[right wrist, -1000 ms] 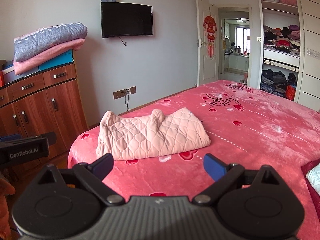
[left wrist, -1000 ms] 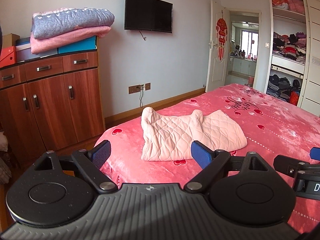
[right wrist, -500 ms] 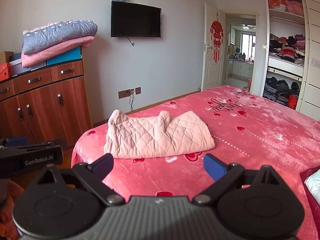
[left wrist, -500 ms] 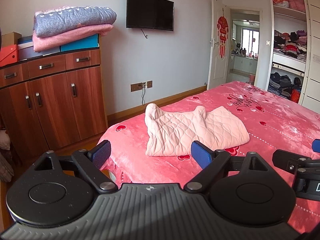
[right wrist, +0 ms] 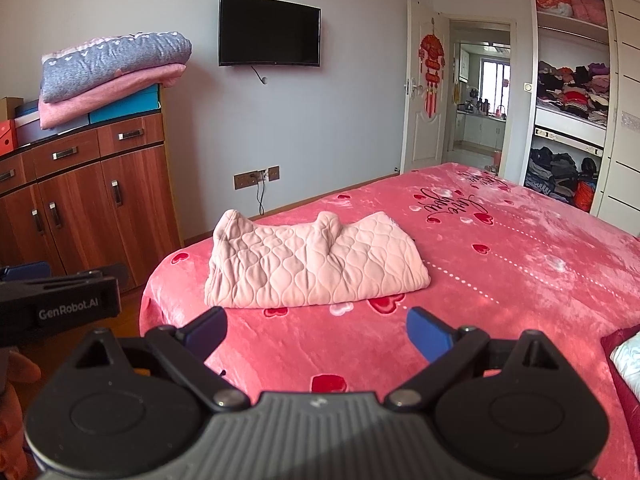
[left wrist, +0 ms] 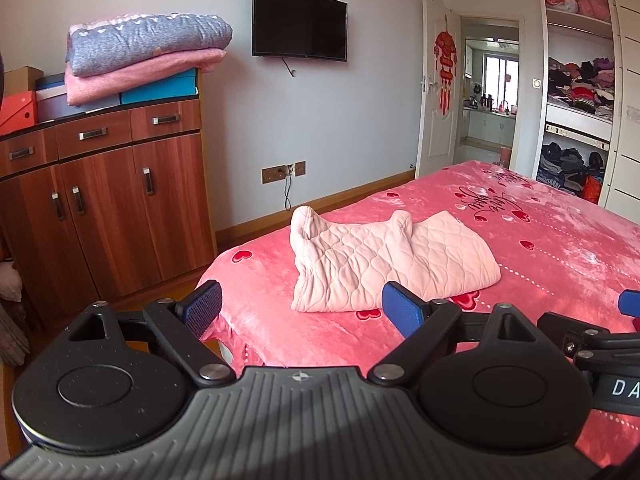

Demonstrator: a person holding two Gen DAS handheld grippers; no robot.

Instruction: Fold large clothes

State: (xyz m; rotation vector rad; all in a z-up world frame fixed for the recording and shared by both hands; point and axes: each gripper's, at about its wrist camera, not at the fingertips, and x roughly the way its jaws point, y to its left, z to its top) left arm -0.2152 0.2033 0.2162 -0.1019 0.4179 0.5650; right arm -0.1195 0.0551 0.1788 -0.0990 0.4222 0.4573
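Observation:
A pale pink quilted garment (left wrist: 384, 264) lies folded in a thick rectangle near the foot corner of the bed (left wrist: 560, 264). It also shows in the right wrist view (right wrist: 312, 268). My left gripper (left wrist: 302, 310) is open and empty, held back from the garment above the bed's corner. My right gripper (right wrist: 316, 332) is open and empty, over the bedspread (right wrist: 520, 280) just short of the garment. Part of the right gripper (left wrist: 600, 340) shows at the right edge of the left wrist view.
A wooden cabinet (left wrist: 104, 200) with stacked blankets (left wrist: 144, 52) stands left of the bed. A TV (left wrist: 299, 22) hangs on the wall. An open wardrobe (left wrist: 576, 100) and a doorway (left wrist: 488, 92) are at the right. A red cushion (right wrist: 624, 364) lies at the right edge.
Both grippers have drawn back and risen a little from the folded garment, which now sits farther off. Both stay open. The garment has not moved.

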